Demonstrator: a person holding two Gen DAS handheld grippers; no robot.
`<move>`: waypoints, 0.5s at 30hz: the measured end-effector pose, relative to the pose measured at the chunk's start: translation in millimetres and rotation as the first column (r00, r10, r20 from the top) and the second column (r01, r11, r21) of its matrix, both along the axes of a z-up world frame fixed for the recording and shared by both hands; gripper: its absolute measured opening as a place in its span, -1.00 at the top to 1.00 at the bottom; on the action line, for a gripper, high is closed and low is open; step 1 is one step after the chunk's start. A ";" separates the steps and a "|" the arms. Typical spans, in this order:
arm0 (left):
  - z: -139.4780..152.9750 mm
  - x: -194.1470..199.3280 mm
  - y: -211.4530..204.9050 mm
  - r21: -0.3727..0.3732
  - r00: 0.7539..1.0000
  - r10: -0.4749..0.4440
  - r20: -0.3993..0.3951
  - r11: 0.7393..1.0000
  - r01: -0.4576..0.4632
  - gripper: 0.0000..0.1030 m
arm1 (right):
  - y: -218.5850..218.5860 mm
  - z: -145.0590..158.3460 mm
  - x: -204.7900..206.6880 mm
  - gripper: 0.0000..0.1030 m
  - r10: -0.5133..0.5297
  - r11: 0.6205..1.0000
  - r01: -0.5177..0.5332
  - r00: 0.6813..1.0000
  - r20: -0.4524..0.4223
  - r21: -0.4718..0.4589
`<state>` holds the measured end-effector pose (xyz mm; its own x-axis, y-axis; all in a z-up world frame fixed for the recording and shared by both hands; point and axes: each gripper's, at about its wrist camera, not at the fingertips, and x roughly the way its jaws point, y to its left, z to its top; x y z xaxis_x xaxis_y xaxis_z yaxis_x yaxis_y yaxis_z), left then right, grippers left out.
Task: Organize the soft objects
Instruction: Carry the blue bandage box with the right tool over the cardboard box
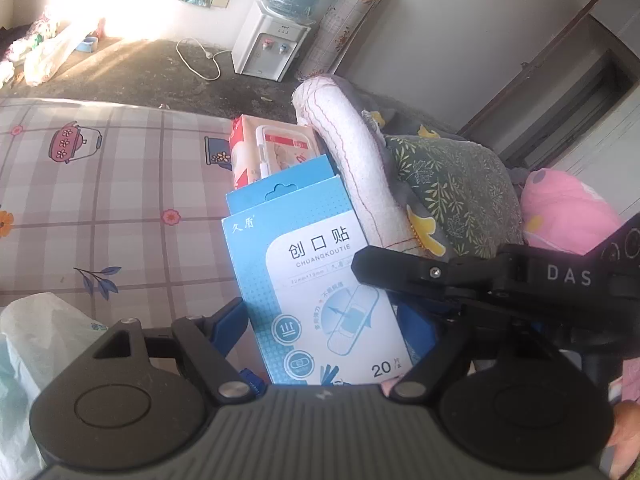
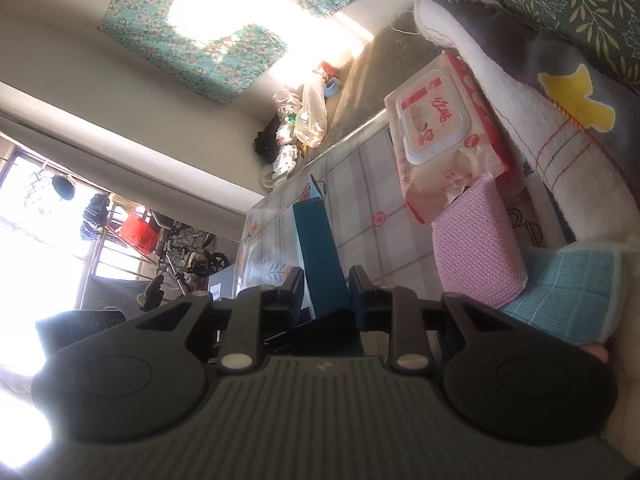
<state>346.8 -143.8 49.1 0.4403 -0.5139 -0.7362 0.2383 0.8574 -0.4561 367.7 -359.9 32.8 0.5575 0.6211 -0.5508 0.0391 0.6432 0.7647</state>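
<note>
A blue and white bandage box (image 1: pixel 316 280) stands upright between the blue pads of my left gripper (image 1: pixel 324 316), which is shut on its wide faces' edges. A black finger (image 1: pixel 400 268) of the other gripper reaches in from the right across the box front. In the right wrist view the same box (image 2: pixel 320 248) shows edge-on as a dark teal slab, with my right gripper (image 2: pixel 326 280) shut on its thin sides. Behind the box lies a pink wet-wipes pack (image 1: pixel 280 148) (image 2: pixel 436 128). A pink knitted cloth (image 2: pixel 480 248) and a light blue cloth (image 2: pixel 568 296) lie to the right.
The plaid tablecloth (image 1: pixel 120 200) spreads to the left. A rolled white quilt (image 1: pixel 348 152), a green leafy pillow (image 1: pixel 452 184) and a pink plush (image 1: pixel 568 208) pile up on the right. A plastic bag (image 1: pixel 24 344) sits at the near left. A water dispenser (image 1: pixel 268 44) stands on the floor beyond.
</note>
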 end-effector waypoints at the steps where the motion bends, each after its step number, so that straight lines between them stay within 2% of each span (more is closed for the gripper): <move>1: 8.0 -6.4 5.5 -0.004 1.000 0.001 0.014 1.000 -0.001 -0.60 | 3.6 7.9 -5.7 0.55 0.002 1.000 -0.002 1.000 0.015 0.006; 8: 60.1 -57.3 55.2 0.013 0.996 0.037 0.081 0.999 -0.038 -0.60 | 50.1 58.7 -46.7 0.55 0.049 0.998 -0.053 0.993 0.110 0.034; 11: 75.9 -79.6 83.5 0.045 0.991 0.057 0.120 0.997 -0.063 -0.60 | 86.0 74.8 -61.5 0.55 0.088 0.994 -0.096 0.986 0.142 0.050; 15: 86.2 -103.9 131.1 0.079 0.986 0.098 0.133 0.991 -0.109 -0.60 | 142.1 82.1 -72.3 0.55 0.156 0.983 -0.168 0.977 0.146 0.078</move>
